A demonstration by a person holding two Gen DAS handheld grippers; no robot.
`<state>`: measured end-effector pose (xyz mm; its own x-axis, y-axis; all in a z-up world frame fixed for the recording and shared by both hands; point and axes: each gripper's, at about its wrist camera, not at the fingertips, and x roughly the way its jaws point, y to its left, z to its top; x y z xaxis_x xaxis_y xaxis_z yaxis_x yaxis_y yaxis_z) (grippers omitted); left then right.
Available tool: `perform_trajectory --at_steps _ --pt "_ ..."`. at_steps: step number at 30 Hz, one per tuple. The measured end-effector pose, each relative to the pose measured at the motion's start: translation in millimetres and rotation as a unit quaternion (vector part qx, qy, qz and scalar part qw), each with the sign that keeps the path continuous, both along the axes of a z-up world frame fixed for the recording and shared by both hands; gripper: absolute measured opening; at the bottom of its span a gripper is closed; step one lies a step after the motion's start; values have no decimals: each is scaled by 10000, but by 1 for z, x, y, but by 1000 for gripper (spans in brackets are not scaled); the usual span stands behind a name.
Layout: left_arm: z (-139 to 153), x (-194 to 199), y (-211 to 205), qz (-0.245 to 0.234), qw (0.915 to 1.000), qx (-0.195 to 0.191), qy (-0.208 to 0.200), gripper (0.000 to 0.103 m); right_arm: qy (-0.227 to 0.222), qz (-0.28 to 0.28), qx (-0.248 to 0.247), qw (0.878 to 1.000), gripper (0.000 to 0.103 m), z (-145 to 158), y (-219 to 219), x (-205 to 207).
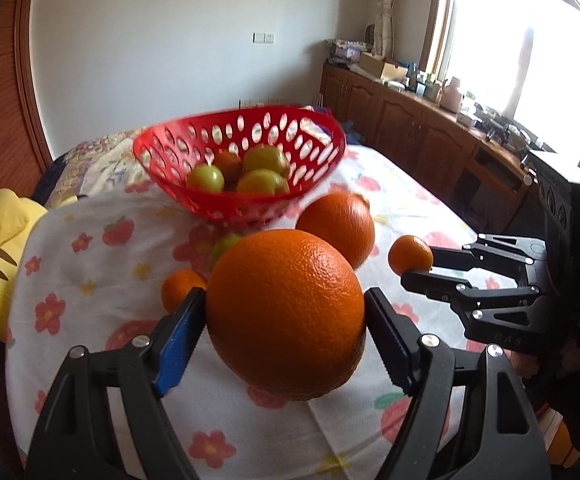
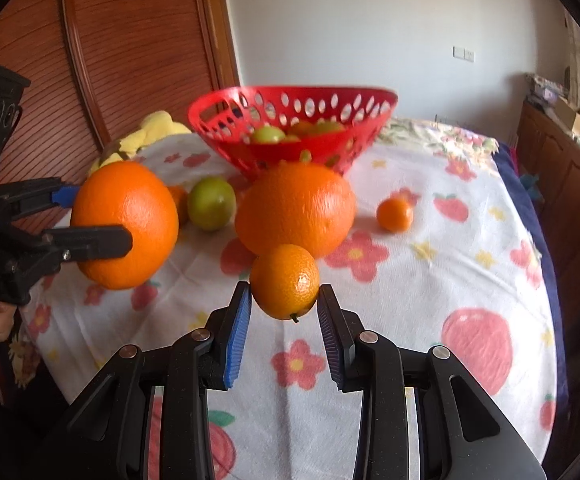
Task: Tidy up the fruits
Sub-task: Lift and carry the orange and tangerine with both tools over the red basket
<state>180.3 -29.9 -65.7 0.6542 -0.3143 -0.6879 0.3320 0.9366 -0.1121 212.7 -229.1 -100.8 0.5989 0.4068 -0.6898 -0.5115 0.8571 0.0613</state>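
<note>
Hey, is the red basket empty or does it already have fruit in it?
Not empty. The red basket holds several green fruits and at least one small orange fruit, visible over its rim from the left wrist.

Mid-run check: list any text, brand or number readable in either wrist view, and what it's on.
"DAS": embossed on the right gripper body, left wrist view.
White lettering on the left gripper body, right wrist view: too blurred to read.
Boxes on the wooden cabinet: any print too small to read.
Nothing on the fruit or red basket.
</note>
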Motion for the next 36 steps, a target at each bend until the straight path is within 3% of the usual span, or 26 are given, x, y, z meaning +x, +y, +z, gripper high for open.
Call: perform_trajectory --at_steps 9,15,25,36 --pt "48 34 17 163 9980 -191 -575 78 -412 -36 -78 9991 33 52 1 29" --pt "60 71 25 209 9969 -195 -735 78 -614 -44 -44 9981 33 75 4 63" --pt "44 123 24 211 9980 -176 -566 78 -646 53 -181 9977 33 82 17 110" --pt "15 150 8 176 9997 29 -150 78 -439 220 -285 9984 33 61 35 138"
